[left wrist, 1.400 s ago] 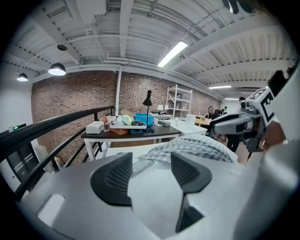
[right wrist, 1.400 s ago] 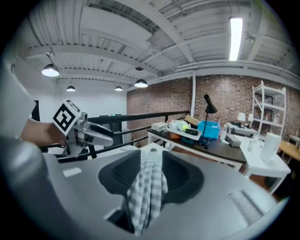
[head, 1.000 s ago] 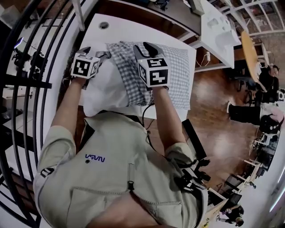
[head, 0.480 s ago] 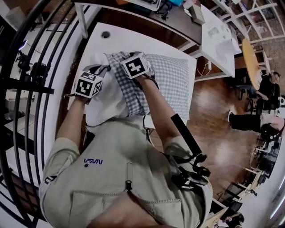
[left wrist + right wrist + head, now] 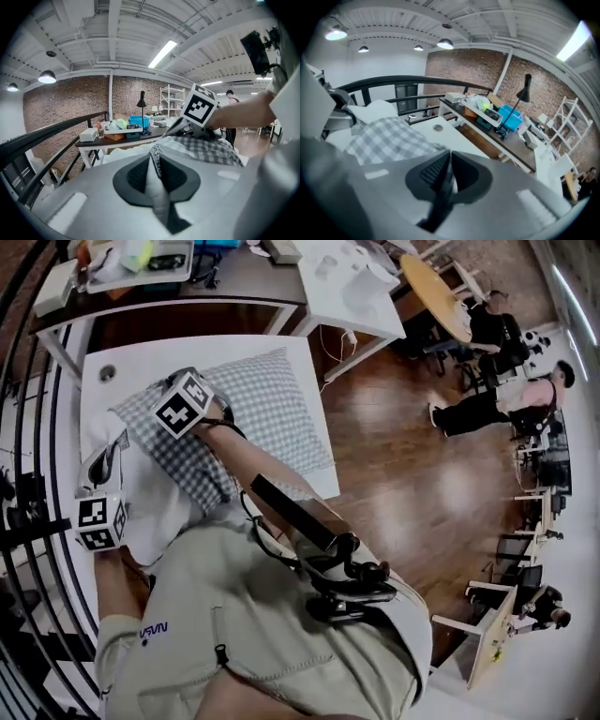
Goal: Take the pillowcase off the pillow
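The checkered pillowcase (image 5: 267, 404) lies on the white table (image 5: 202, 351), and the white pillow (image 5: 155, 512) sticks out of its end on the person's left side. The left gripper (image 5: 154, 157) has just been closing, and its jaws now clamp a fold of the pillow's white cloth. The right gripper (image 5: 449, 157) is down on the pillowcase. Its jaws have just been closing too, and they seem to pinch a thin bit of the checkered cloth.

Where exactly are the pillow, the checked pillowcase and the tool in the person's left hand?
pillow (image 5: 155, 510), head view, on the bare white part outside the case.
pillowcase (image 5: 272, 404), head view, on the middle of the checked cloth.
left tool (image 5: 156, 159), left gripper view, where its shut jaws pinch the pillow's edge.
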{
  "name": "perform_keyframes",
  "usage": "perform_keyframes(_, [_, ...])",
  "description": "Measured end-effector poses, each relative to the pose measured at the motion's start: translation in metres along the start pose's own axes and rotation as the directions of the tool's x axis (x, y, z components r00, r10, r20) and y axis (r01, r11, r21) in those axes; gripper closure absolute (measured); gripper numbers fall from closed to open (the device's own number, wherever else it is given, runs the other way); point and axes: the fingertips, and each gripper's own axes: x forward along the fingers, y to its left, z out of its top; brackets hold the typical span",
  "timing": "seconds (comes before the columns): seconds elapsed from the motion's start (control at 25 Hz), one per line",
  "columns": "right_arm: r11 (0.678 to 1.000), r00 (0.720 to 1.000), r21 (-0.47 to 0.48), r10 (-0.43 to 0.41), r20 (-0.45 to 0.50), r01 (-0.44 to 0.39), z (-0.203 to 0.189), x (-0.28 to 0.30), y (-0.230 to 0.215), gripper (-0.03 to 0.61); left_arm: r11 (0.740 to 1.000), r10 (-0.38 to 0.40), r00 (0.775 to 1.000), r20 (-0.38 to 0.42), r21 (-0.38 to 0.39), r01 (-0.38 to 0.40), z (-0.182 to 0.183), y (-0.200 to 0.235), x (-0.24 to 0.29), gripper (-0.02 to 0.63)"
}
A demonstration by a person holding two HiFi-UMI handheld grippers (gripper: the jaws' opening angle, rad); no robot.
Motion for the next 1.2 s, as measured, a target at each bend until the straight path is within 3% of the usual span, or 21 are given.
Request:
perform_keyframes(0.12, [0.993,0.995,0.068,-0.095,0.042,0.092,-0.007,-0.020,-0.053,0.566,1.000,0.018,0.997,0.073,-0.011,-0.017,0.025,0.001,-0.008,0.589])
perform_keyframes(0.24, [0.971,0.982,0.155,-0.187,0.022,0.182,-0.031,-0.035,-0.103,0.566,0.998,0.029,0.993,0.115,-0.057,-0.022,0.039,0.012,-0.013,0.589])
perform_keyframes(0.44, [0.918,0.961,0.285,-0.263,-0.083,0.275,-0.101,-0.036,-0.153,0.566,0.988,0.054,0.996,0.074,-0.145,-0.043,0.018,0.038,0.009,0.589])
perform_keyframes(0.52, [0.918,0.958,0.276,-0.267,-0.107,0.286,-0.116,-0.029,-0.150,0.566,0.990,0.053,0.999,0.012,-0.129,-0.051,0.000,0.040,0.032,0.589])
perform_keyframes(0.64, [0.939,0.966,0.228,-0.248,-0.076,0.259,-0.112,-0.019,-0.137,0.565,0.996,0.071,0.996,-0.059,-0.046,-0.074,-0.015,0.044,0.058,0.566])
perform_keyframes(0.72, [0.945,0.971,0.224,-0.236,-0.037,0.238,-0.107,-0.026,-0.132,0.548,0.996,0.084,0.995,-0.059,-0.018,-0.085,-0.011,0.042,0.058,0.513])
perform_keyframes(0.84, [0.925,0.970,0.301,-0.241,-0.008,0.232,-0.116,-0.054,-0.130,0.456,0.995,0.095,0.995,-0.029,0.014,-0.094,0.007,0.033,0.041,0.446])
perform_keyframes(0.92, [0.917,0.969,0.355,-0.229,0.094,0.182,-0.106,-0.080,-0.117,0.439,0.995,0.087,0.996,-0.006,0.039,-0.087,0.019,0.022,0.023,0.402])
perform_keyframes(1.04, [0.908,0.932,0.390,-0.265,0.246,0.155,-0.091,-0.131,-0.096,0.439,0.998,0.035,0.999,0.032,0.053,-0.036,0.036,-0.003,-0.003,0.358])
perform_keyframes(1.2, [0.910,0.919,0.395,-0.259,0.298,0.128,-0.104,-0.173,-0.049,0.439,0.990,-0.114,0.993,0.004,0.090,0.113,0.033,-0.067,-0.027,0.326])
